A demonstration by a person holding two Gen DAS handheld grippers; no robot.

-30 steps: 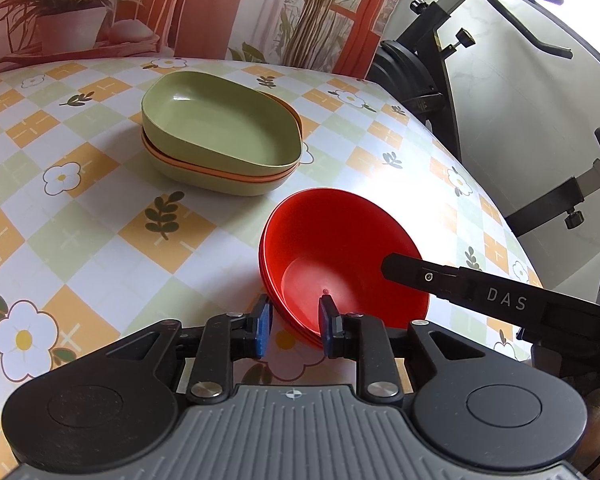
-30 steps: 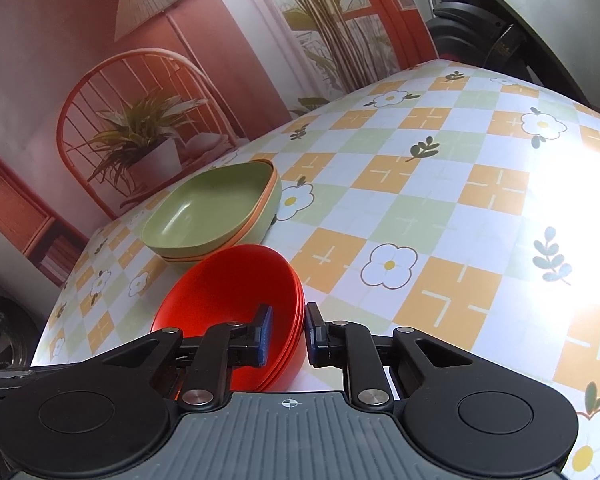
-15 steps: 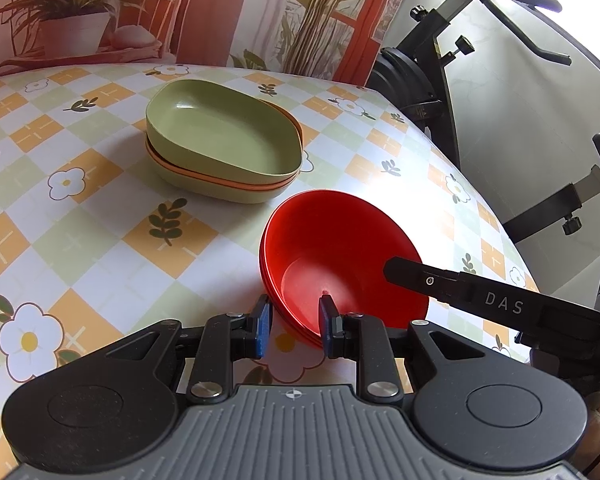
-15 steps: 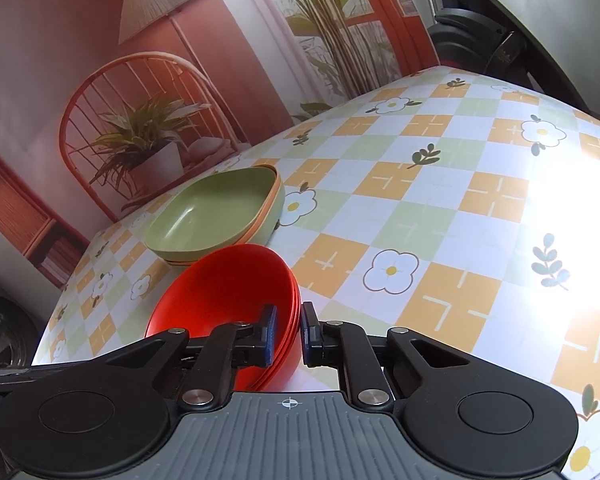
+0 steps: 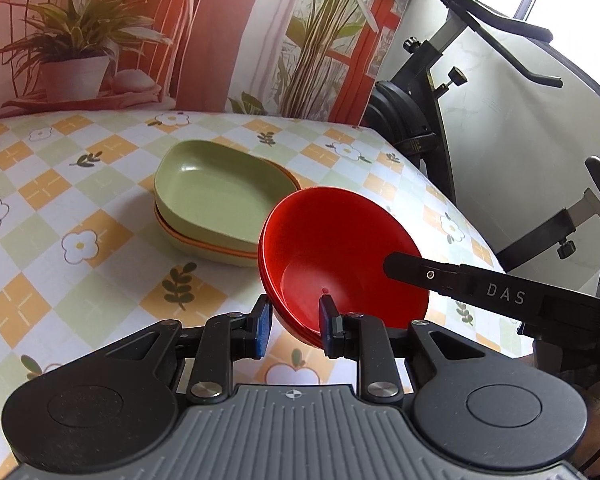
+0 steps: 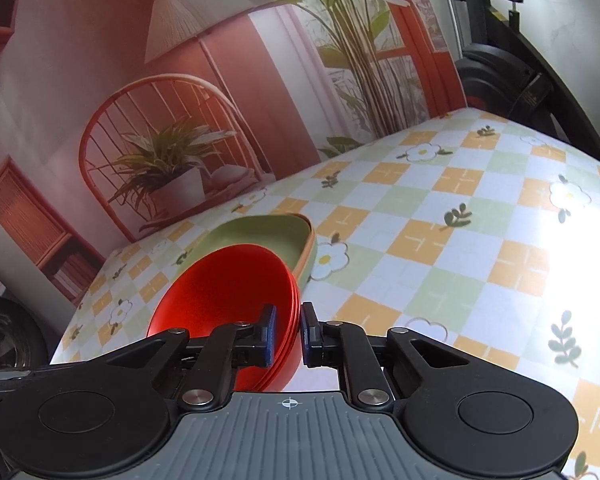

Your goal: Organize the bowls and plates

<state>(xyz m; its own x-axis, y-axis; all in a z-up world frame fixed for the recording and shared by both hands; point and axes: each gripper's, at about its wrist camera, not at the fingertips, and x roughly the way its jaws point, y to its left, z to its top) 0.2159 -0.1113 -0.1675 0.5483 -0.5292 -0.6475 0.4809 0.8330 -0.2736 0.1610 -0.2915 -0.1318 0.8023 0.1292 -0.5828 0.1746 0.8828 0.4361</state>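
While both grippers have hold of it, the stack of red bowls [image 5: 342, 256] hangs tilted above the table [image 5: 80, 216], its far rim overlapping the near side of the green plates [image 5: 220, 196] that sit stacked toward the table's far edge. The left gripper [image 5: 294, 322] pinches the near rim, one pad outside and one inside the bowl, and the right gripper [image 6: 288, 328] is closed on the opposite rim in the same way, its finger reaching across the bowl in the left wrist view. I'd say the step in hand is carrying the bowls over to the plates, most likely to set them inside the top green plate [image 6: 260, 232], though a spot beside the pile is possible too. The next move calls for keeping both hands level and moving together, since the bowls are nested loosely and a twist could slip one out of the stack, then lowering them flat before either grip lets go. How many red bowls there are is hard to count; the rims show several thin layers, perhaps three. An orange edge shows between the green plates, but its shape is hidden. The underside of the bowls and the cloth directly below them are out of sight, and the near table edge is cut off by the gripper bodies.
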